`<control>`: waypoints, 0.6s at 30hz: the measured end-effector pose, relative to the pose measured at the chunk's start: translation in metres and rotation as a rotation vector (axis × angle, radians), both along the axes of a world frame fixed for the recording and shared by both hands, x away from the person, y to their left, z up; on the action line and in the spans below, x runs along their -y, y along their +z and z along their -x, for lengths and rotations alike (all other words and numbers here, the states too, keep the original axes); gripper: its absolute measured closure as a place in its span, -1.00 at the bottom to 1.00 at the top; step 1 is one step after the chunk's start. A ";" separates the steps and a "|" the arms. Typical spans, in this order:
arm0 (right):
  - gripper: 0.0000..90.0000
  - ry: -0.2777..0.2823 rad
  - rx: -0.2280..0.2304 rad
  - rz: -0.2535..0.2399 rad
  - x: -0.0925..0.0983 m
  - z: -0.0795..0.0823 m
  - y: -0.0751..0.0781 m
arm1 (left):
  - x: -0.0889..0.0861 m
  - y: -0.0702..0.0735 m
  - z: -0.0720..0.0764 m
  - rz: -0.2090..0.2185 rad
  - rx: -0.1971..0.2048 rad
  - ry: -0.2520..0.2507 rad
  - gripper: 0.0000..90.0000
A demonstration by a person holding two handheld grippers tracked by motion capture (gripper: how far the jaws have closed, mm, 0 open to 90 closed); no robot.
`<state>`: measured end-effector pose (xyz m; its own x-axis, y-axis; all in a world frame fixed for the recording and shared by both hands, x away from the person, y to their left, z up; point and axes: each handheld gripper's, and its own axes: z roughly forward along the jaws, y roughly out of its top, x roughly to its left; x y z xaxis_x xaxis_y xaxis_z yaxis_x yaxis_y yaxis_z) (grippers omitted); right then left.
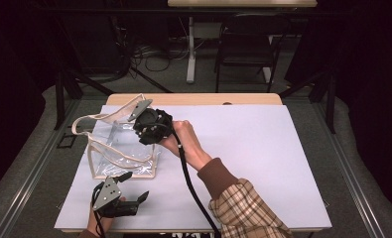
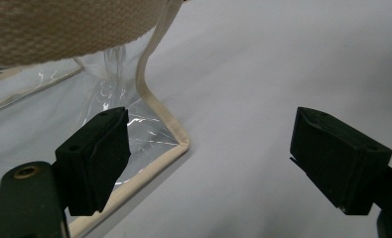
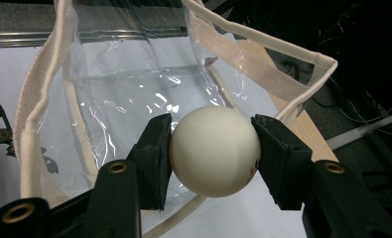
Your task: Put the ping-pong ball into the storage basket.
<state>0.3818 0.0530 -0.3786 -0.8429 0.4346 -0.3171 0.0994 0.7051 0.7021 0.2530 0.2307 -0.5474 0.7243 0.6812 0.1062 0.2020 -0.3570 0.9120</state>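
Item 1. Right gripper [image 3: 214, 148]: jaws closed on a white ball [image 3: 214, 150], one pad on each flank, the ball seated between the tips and clear of every surface. The grip is firm to the eye, with no gap at either pad.

Item 2. White ball: smooth, matt, round, so no long axis to mind; a small reddish mark sits low on one side by the pad. It looks light and hard, probably a table-tennis ball, and would likely bounce or roll if let go from height.

Item 3. Clear tote bag [image 3: 134, 94], the landmark: transparent plastic walls, cream webbing trim and handles [image 3: 39, 84], standing mouth-up on the white table cover [image 1: 243, 148]. In the right gripper view the bag's open mouth lies directly beyond and below the ball, the near rim just under the jaws. In the high view the right gripper [image 1: 151, 126] hangs over the bag's right upper edge [image 1: 134, 106]. The governing relation is therefore ball above mouth; a short lowering into the opening seems the likely next call, with the floppy rim the probable snag.

Item 4. Left gripper [image 1: 129, 186]: jaws wide apart, holding nothing, resting low on the cover at the bag's near corner [image 2: 181, 144], just beside it, not touching. The right gripper is the nearer to the mouth.
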 end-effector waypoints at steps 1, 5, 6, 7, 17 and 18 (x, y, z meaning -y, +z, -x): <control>0.13 0.000 -0.003 0.001 -0.001 0.000 0.000 | 0.000 0.000 0.000 0.000 0.000 0.000 -0.65; 0.13 0.003 -0.005 0.004 -0.004 0.001 -0.002 | 0.000 0.000 0.000 0.000 0.000 0.000 -0.65; 0.13 0.004 -0.009 0.006 -0.004 0.001 -0.002 | 0.000 0.000 0.000 0.001 0.001 0.000 -0.65; 0.13 0.005 -0.007 0.006 -0.005 0.001 -0.003 | 0.000 0.000 0.000 0.001 0.002 0.000 -0.65; 0.13 0.013 -0.026 0.027 -0.011 0.001 -0.008 | 0.000 0.000 0.000 0.002 0.001 -0.001 -0.65; 0.13 0.014 -0.026 0.029 -0.012 0.001 -0.008 | 0.000 0.000 0.000 0.002 0.000 0.000 -0.65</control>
<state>0.3807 0.0648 -0.3868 -0.8571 0.4136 -0.3072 0.1073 0.7266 0.6787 0.2530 0.2307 -0.5473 0.7246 0.6811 0.1052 0.2015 -0.3552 0.9128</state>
